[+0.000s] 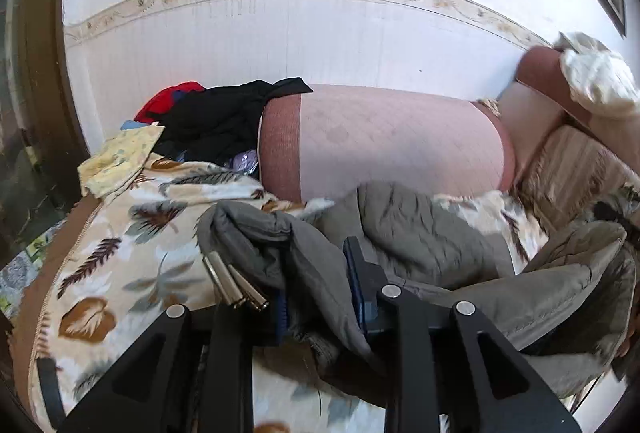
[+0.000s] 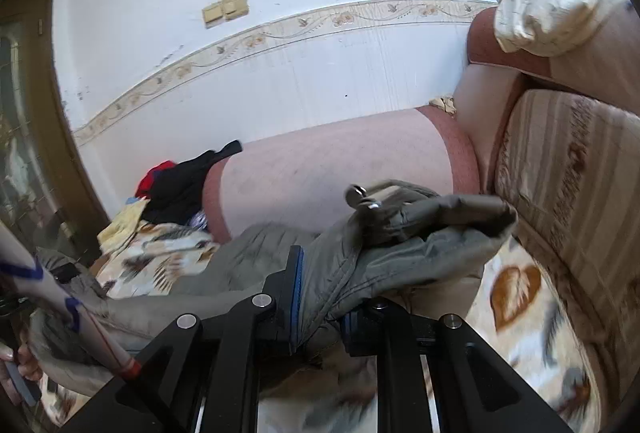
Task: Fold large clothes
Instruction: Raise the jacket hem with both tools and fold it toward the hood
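Our left claw (image 1: 320, 297) is pinching a bunch of the gray coat (image 1: 420, 233). The cloth sits right between its two blue pads, and a fold flops over the left one. Two shiny metal tips (image 1: 236, 285) dangle just beside that pad.

Our right claw (image 2: 320, 297) is squeezed tight on another part of the same coat (image 2: 400, 253). The cloth bunches up between its pads and pokes out toward the striped cushion (image 2: 568, 173). A small metal snap (image 2: 356, 193) sits on the piece that sticks up.

So both claws hold the coat, one on each side. The coat hangs and sags between them, over the leaf blanket (image 1: 120, 253) that covers the sofa seat. The rest of it lies crumpled ahead of us, near the pink sofa arm (image 1: 380, 145). From the left claw, the coat runs out to the right. From the right claw, it runs out to the left. That means its long way goes side to side, from one claw to the other.

We think the next job is to spread it flat on the blanket. Neither claw is nearer, since both already have a grip. Behind it all, a black and red pile of clothes (image 1: 212, 113) waits by the white wall (image 1: 280, 33).
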{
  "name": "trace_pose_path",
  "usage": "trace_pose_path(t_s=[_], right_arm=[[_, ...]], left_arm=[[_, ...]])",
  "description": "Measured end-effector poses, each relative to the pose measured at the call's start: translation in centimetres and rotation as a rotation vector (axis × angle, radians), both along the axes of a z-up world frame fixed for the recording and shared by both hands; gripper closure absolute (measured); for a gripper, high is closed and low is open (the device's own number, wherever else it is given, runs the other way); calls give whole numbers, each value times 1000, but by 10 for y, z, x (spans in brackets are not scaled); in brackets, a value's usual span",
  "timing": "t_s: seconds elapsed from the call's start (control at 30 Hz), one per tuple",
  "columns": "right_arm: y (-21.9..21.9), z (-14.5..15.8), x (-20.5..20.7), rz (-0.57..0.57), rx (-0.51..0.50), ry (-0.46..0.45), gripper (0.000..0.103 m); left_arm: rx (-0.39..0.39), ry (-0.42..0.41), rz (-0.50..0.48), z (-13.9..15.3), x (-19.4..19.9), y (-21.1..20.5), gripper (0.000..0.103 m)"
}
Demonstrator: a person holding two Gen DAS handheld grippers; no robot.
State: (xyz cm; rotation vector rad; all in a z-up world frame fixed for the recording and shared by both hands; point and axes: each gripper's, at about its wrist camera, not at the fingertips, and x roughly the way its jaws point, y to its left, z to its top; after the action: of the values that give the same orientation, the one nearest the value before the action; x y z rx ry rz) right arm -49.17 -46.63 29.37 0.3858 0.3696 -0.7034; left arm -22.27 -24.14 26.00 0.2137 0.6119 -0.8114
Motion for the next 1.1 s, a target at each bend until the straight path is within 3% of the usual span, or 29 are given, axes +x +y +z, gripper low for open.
trace_pose_path(t_s=[0.17, 0.3, 0.5, 0.57, 0.63, 0.7, 0.8, 0.87, 0.93, 1.0, 1.1], right_arm=[[-55, -12, 55, -42, 4, 50, 87], [-95, -36, 89, -75, 30, 91, 87], [-148, -79, 126, -106, 130, 130, 87], [-164, -94, 134, -111, 172, 136, 87], [-172, -106, 144, -118, 190, 162, 87], [-179, -117, 152, -140, 208, 193, 86], [-194, -131, 154, -139, 302, 188, 74], [-199, -131, 144, -119, 389, 117, 62], [-194, -120, 127, -110, 397, 52, 37], [-184, -103, 108, -116, 341, 22, 31], [-163, -83, 92, -66, 280, 19, 31]], left_arm=[[16, 39, 27, -4, 61, -54, 72], [-7, 136, 19, -17, 108, -76, 63], [-24, 178, -75, -31, 131, -85, 58], [-30, 142, -70, -31, 136, -81, 57], [-17, 92, -32, -33, 139, -79, 47], [-5, 50, -16, -36, 140, -77, 47], [3, 51, -15, -44, 144, -76, 47], [10, 61, -38, -51, 140, -80, 47], [24, 50, -76, -57, 128, -88, 47], [42, 40, -120, -65, 113, -99, 47], [78, 33, -183, -83, 88, -118, 46]])
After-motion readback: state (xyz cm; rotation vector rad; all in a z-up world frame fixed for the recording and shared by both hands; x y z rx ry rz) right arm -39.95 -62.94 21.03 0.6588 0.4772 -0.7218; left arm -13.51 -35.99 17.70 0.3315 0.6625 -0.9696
